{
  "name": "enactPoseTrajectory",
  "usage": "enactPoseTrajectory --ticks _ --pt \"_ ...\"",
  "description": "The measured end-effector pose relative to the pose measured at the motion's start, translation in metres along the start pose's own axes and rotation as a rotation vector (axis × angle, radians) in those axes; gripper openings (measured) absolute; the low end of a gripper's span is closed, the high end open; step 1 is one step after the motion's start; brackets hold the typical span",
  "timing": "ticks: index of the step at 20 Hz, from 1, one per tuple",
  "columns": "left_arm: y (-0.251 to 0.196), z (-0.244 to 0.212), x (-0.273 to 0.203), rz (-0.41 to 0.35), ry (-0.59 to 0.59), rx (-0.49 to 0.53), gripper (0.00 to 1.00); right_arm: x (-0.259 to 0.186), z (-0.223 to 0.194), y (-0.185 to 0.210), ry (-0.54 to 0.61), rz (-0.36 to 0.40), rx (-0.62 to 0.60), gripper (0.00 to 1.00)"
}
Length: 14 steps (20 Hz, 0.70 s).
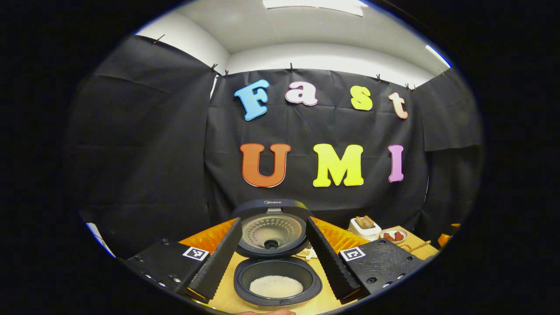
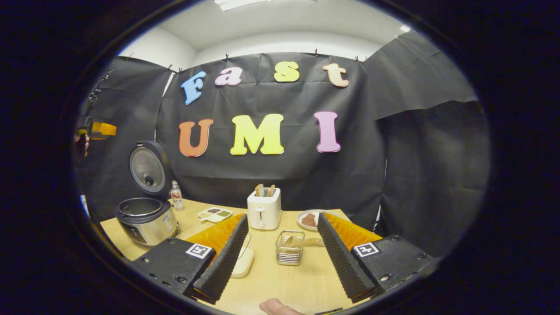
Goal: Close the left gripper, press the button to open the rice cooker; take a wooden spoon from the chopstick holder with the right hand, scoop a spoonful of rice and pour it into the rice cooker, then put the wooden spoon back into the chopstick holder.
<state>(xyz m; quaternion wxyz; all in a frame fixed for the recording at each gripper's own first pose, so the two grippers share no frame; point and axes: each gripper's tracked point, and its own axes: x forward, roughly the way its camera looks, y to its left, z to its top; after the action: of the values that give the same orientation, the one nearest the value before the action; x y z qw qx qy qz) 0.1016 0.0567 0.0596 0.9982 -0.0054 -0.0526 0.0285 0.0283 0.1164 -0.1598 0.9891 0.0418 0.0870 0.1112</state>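
Note:
The rice cooker [image 1: 278,280] stands with its lid [image 1: 271,229] raised, and white rice [image 1: 275,286] covers the bottom of its dark inner pot. My left gripper [image 1: 273,221] is open just in front of it, one finger to each side of the pot, touching nothing. In the right gripper view the same cooker [image 2: 146,218] sits at the table's left edge, lid [image 2: 148,168] up. The chopstick holder [image 2: 288,251], a small clear basket, holds the wooden spoon [image 2: 306,240], which leans right. My right gripper [image 2: 283,216] is open, short of the holder.
A white toaster [image 2: 264,210] with bread stands behind the holder, with a plate of brown food [image 2: 309,219] to its right. A condiment tray [image 2: 214,213] and small bottle [image 2: 176,195] sit near the cooker. A white rounded container [image 2: 243,262] lies beside my right gripper's left finger.

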Motion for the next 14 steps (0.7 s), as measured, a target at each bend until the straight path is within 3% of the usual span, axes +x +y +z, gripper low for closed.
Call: enactPoseTrajectory --ticks 3,8,12,13,14 --pt "-0.006 0.016 0.033 -0.013 -0.024 -0.025 0.93 -0.014 -0.009 0.006 0.004 0.065 0.005 1.0" --pt "0.013 0.026 0.102 -0.003 -0.088 -0.079 0.94 -0.023 -0.014 0.003 -0.005 0.086 -0.016 1.0" --pt "0.016 0.007 0.159 -0.01 -0.099 -0.034 0.94 -0.023 -0.021 0.006 0.01 0.104 -0.051 0.99" --pt "0.014 0.002 0.168 -0.011 -0.097 -0.027 1.0 -0.023 -0.021 0.005 0.004 0.108 -0.053 0.99" --pt "0.015 -0.003 0.177 -0.004 -0.083 -0.021 0.94 -0.021 -0.02 0.005 -0.002 0.109 -0.052 1.0"
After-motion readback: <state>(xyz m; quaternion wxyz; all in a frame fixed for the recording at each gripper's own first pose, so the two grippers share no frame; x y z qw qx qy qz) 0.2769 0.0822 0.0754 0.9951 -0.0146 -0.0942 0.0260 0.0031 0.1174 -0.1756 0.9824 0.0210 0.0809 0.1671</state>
